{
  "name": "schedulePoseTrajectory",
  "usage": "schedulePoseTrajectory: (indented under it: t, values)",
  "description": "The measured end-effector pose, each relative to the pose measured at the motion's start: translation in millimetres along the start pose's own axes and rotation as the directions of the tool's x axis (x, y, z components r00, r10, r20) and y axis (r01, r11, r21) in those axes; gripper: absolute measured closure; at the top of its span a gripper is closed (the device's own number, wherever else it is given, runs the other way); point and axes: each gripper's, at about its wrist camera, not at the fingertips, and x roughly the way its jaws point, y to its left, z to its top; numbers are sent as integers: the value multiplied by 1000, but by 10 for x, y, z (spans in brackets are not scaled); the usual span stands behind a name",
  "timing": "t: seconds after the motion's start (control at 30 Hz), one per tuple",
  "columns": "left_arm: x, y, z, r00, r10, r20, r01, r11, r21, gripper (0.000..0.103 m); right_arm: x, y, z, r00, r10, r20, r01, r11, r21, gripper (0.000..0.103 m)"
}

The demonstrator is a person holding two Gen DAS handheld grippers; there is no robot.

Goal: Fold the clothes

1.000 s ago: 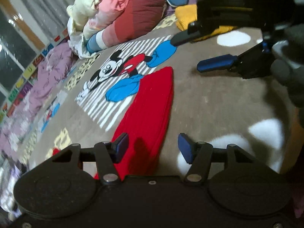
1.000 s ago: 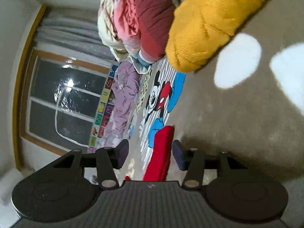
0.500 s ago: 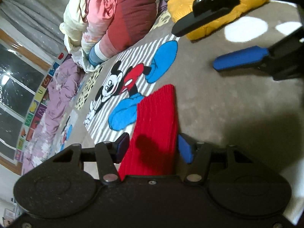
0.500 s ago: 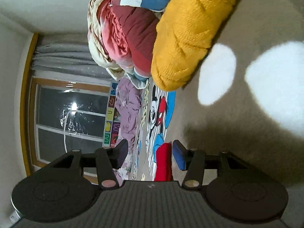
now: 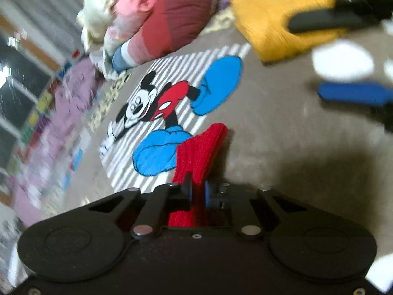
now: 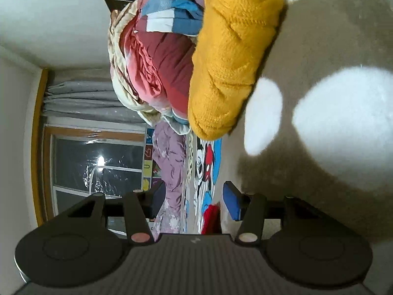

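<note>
A red knitted garment (image 5: 199,151) lies on the brown carpet (image 5: 282,147), its near end bunched up between the pads of my left gripper (image 5: 197,189), which is shut on it. In the left wrist view my right gripper (image 5: 304,57) hovers at the upper right, its blue finger (image 5: 353,95) and black finger well apart. The right wrist view is rolled sideways. There my right gripper (image 6: 194,201) stands open close above the carpet, with a bit of the red garment (image 6: 210,217) showing beyond the gap. A folded yellow knitted sweater (image 6: 231,61) lies ahead of it.
A pile of red, pink, cream and blue bedding (image 5: 157,17) rises behind the yellow sweater (image 5: 275,24). A Mickey Mouse print (image 5: 157,103) on stripes lies left of the red garment. A purple blanket (image 5: 61,113) runs along the window (image 6: 98,167) and grey curtains.
My left gripper slid forward over the red garment's near end and closed on it, bunching the cloth. My right gripper rolled and drew nearer the yellow sweater, still open.
</note>
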Motion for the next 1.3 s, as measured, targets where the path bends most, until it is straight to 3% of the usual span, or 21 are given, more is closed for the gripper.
schedulePoseTrajectory:
  t: [0.13,0.3,0.37,0.5,0.57,0.67,0.87,0.93,0.97,1.03,1.13,1.2,1.3]
  values:
    - [-192,382,1,995,-94,34,99,979,-180,95,-73,89,-14,999,29,14,-28,998,-63,39]
    - [-467,926,-80,970,-196,144,236,897,-373,96,-152,240,-103,996,84,-6,-84,982,-167,34]
    - [-583,1153,-153,961,-208,180,267,864,-427,96,-84,330,-202,997,57,-58,-70,967,-244,33]
    - [-793,1533,-314,953,-205,222,293,808,-511,96,50,541,-491,975,55,-216,-138,910,-392,33]
    - [-910,1706,-414,951,-195,239,298,781,-548,96,87,673,-668,953,58,-296,-198,862,-467,31]
    - [-1078,1899,-600,952,-164,258,290,752,-592,96,183,867,-1013,903,5,-430,-280,766,-578,28]
    - [-1395,2162,-1038,955,-100,279,269,687,-675,96,182,1101,-2116,806,-245,-538,-413,417,-810,28]
    - [-1499,2228,-1192,954,-81,287,267,662,-700,96,157,1111,-2407,795,-321,-515,-438,284,-853,35]
    - [-1545,2271,-1276,954,-72,291,266,651,-711,96,140,1105,-2491,791,-344,-505,-442,248,-862,40]
    - [-1644,2331,-1441,954,-53,295,261,627,-734,96,129,1099,-2557,790,-372,-486,-428,233,-873,42]
    - [-1768,2408,-1678,954,-29,298,257,589,-766,96,115,1097,-2520,808,-381,-449,-381,244,-892,46]
    - [-1838,2447,-1830,955,-13,295,251,566,-785,96,156,1060,-2526,807,-395,-439,-370,241,-897,47]
    - [-1927,2493,-2056,957,7,291,243,533,-811,96,137,1031,-2602,806,-413,-423,-379,190,-906,50]
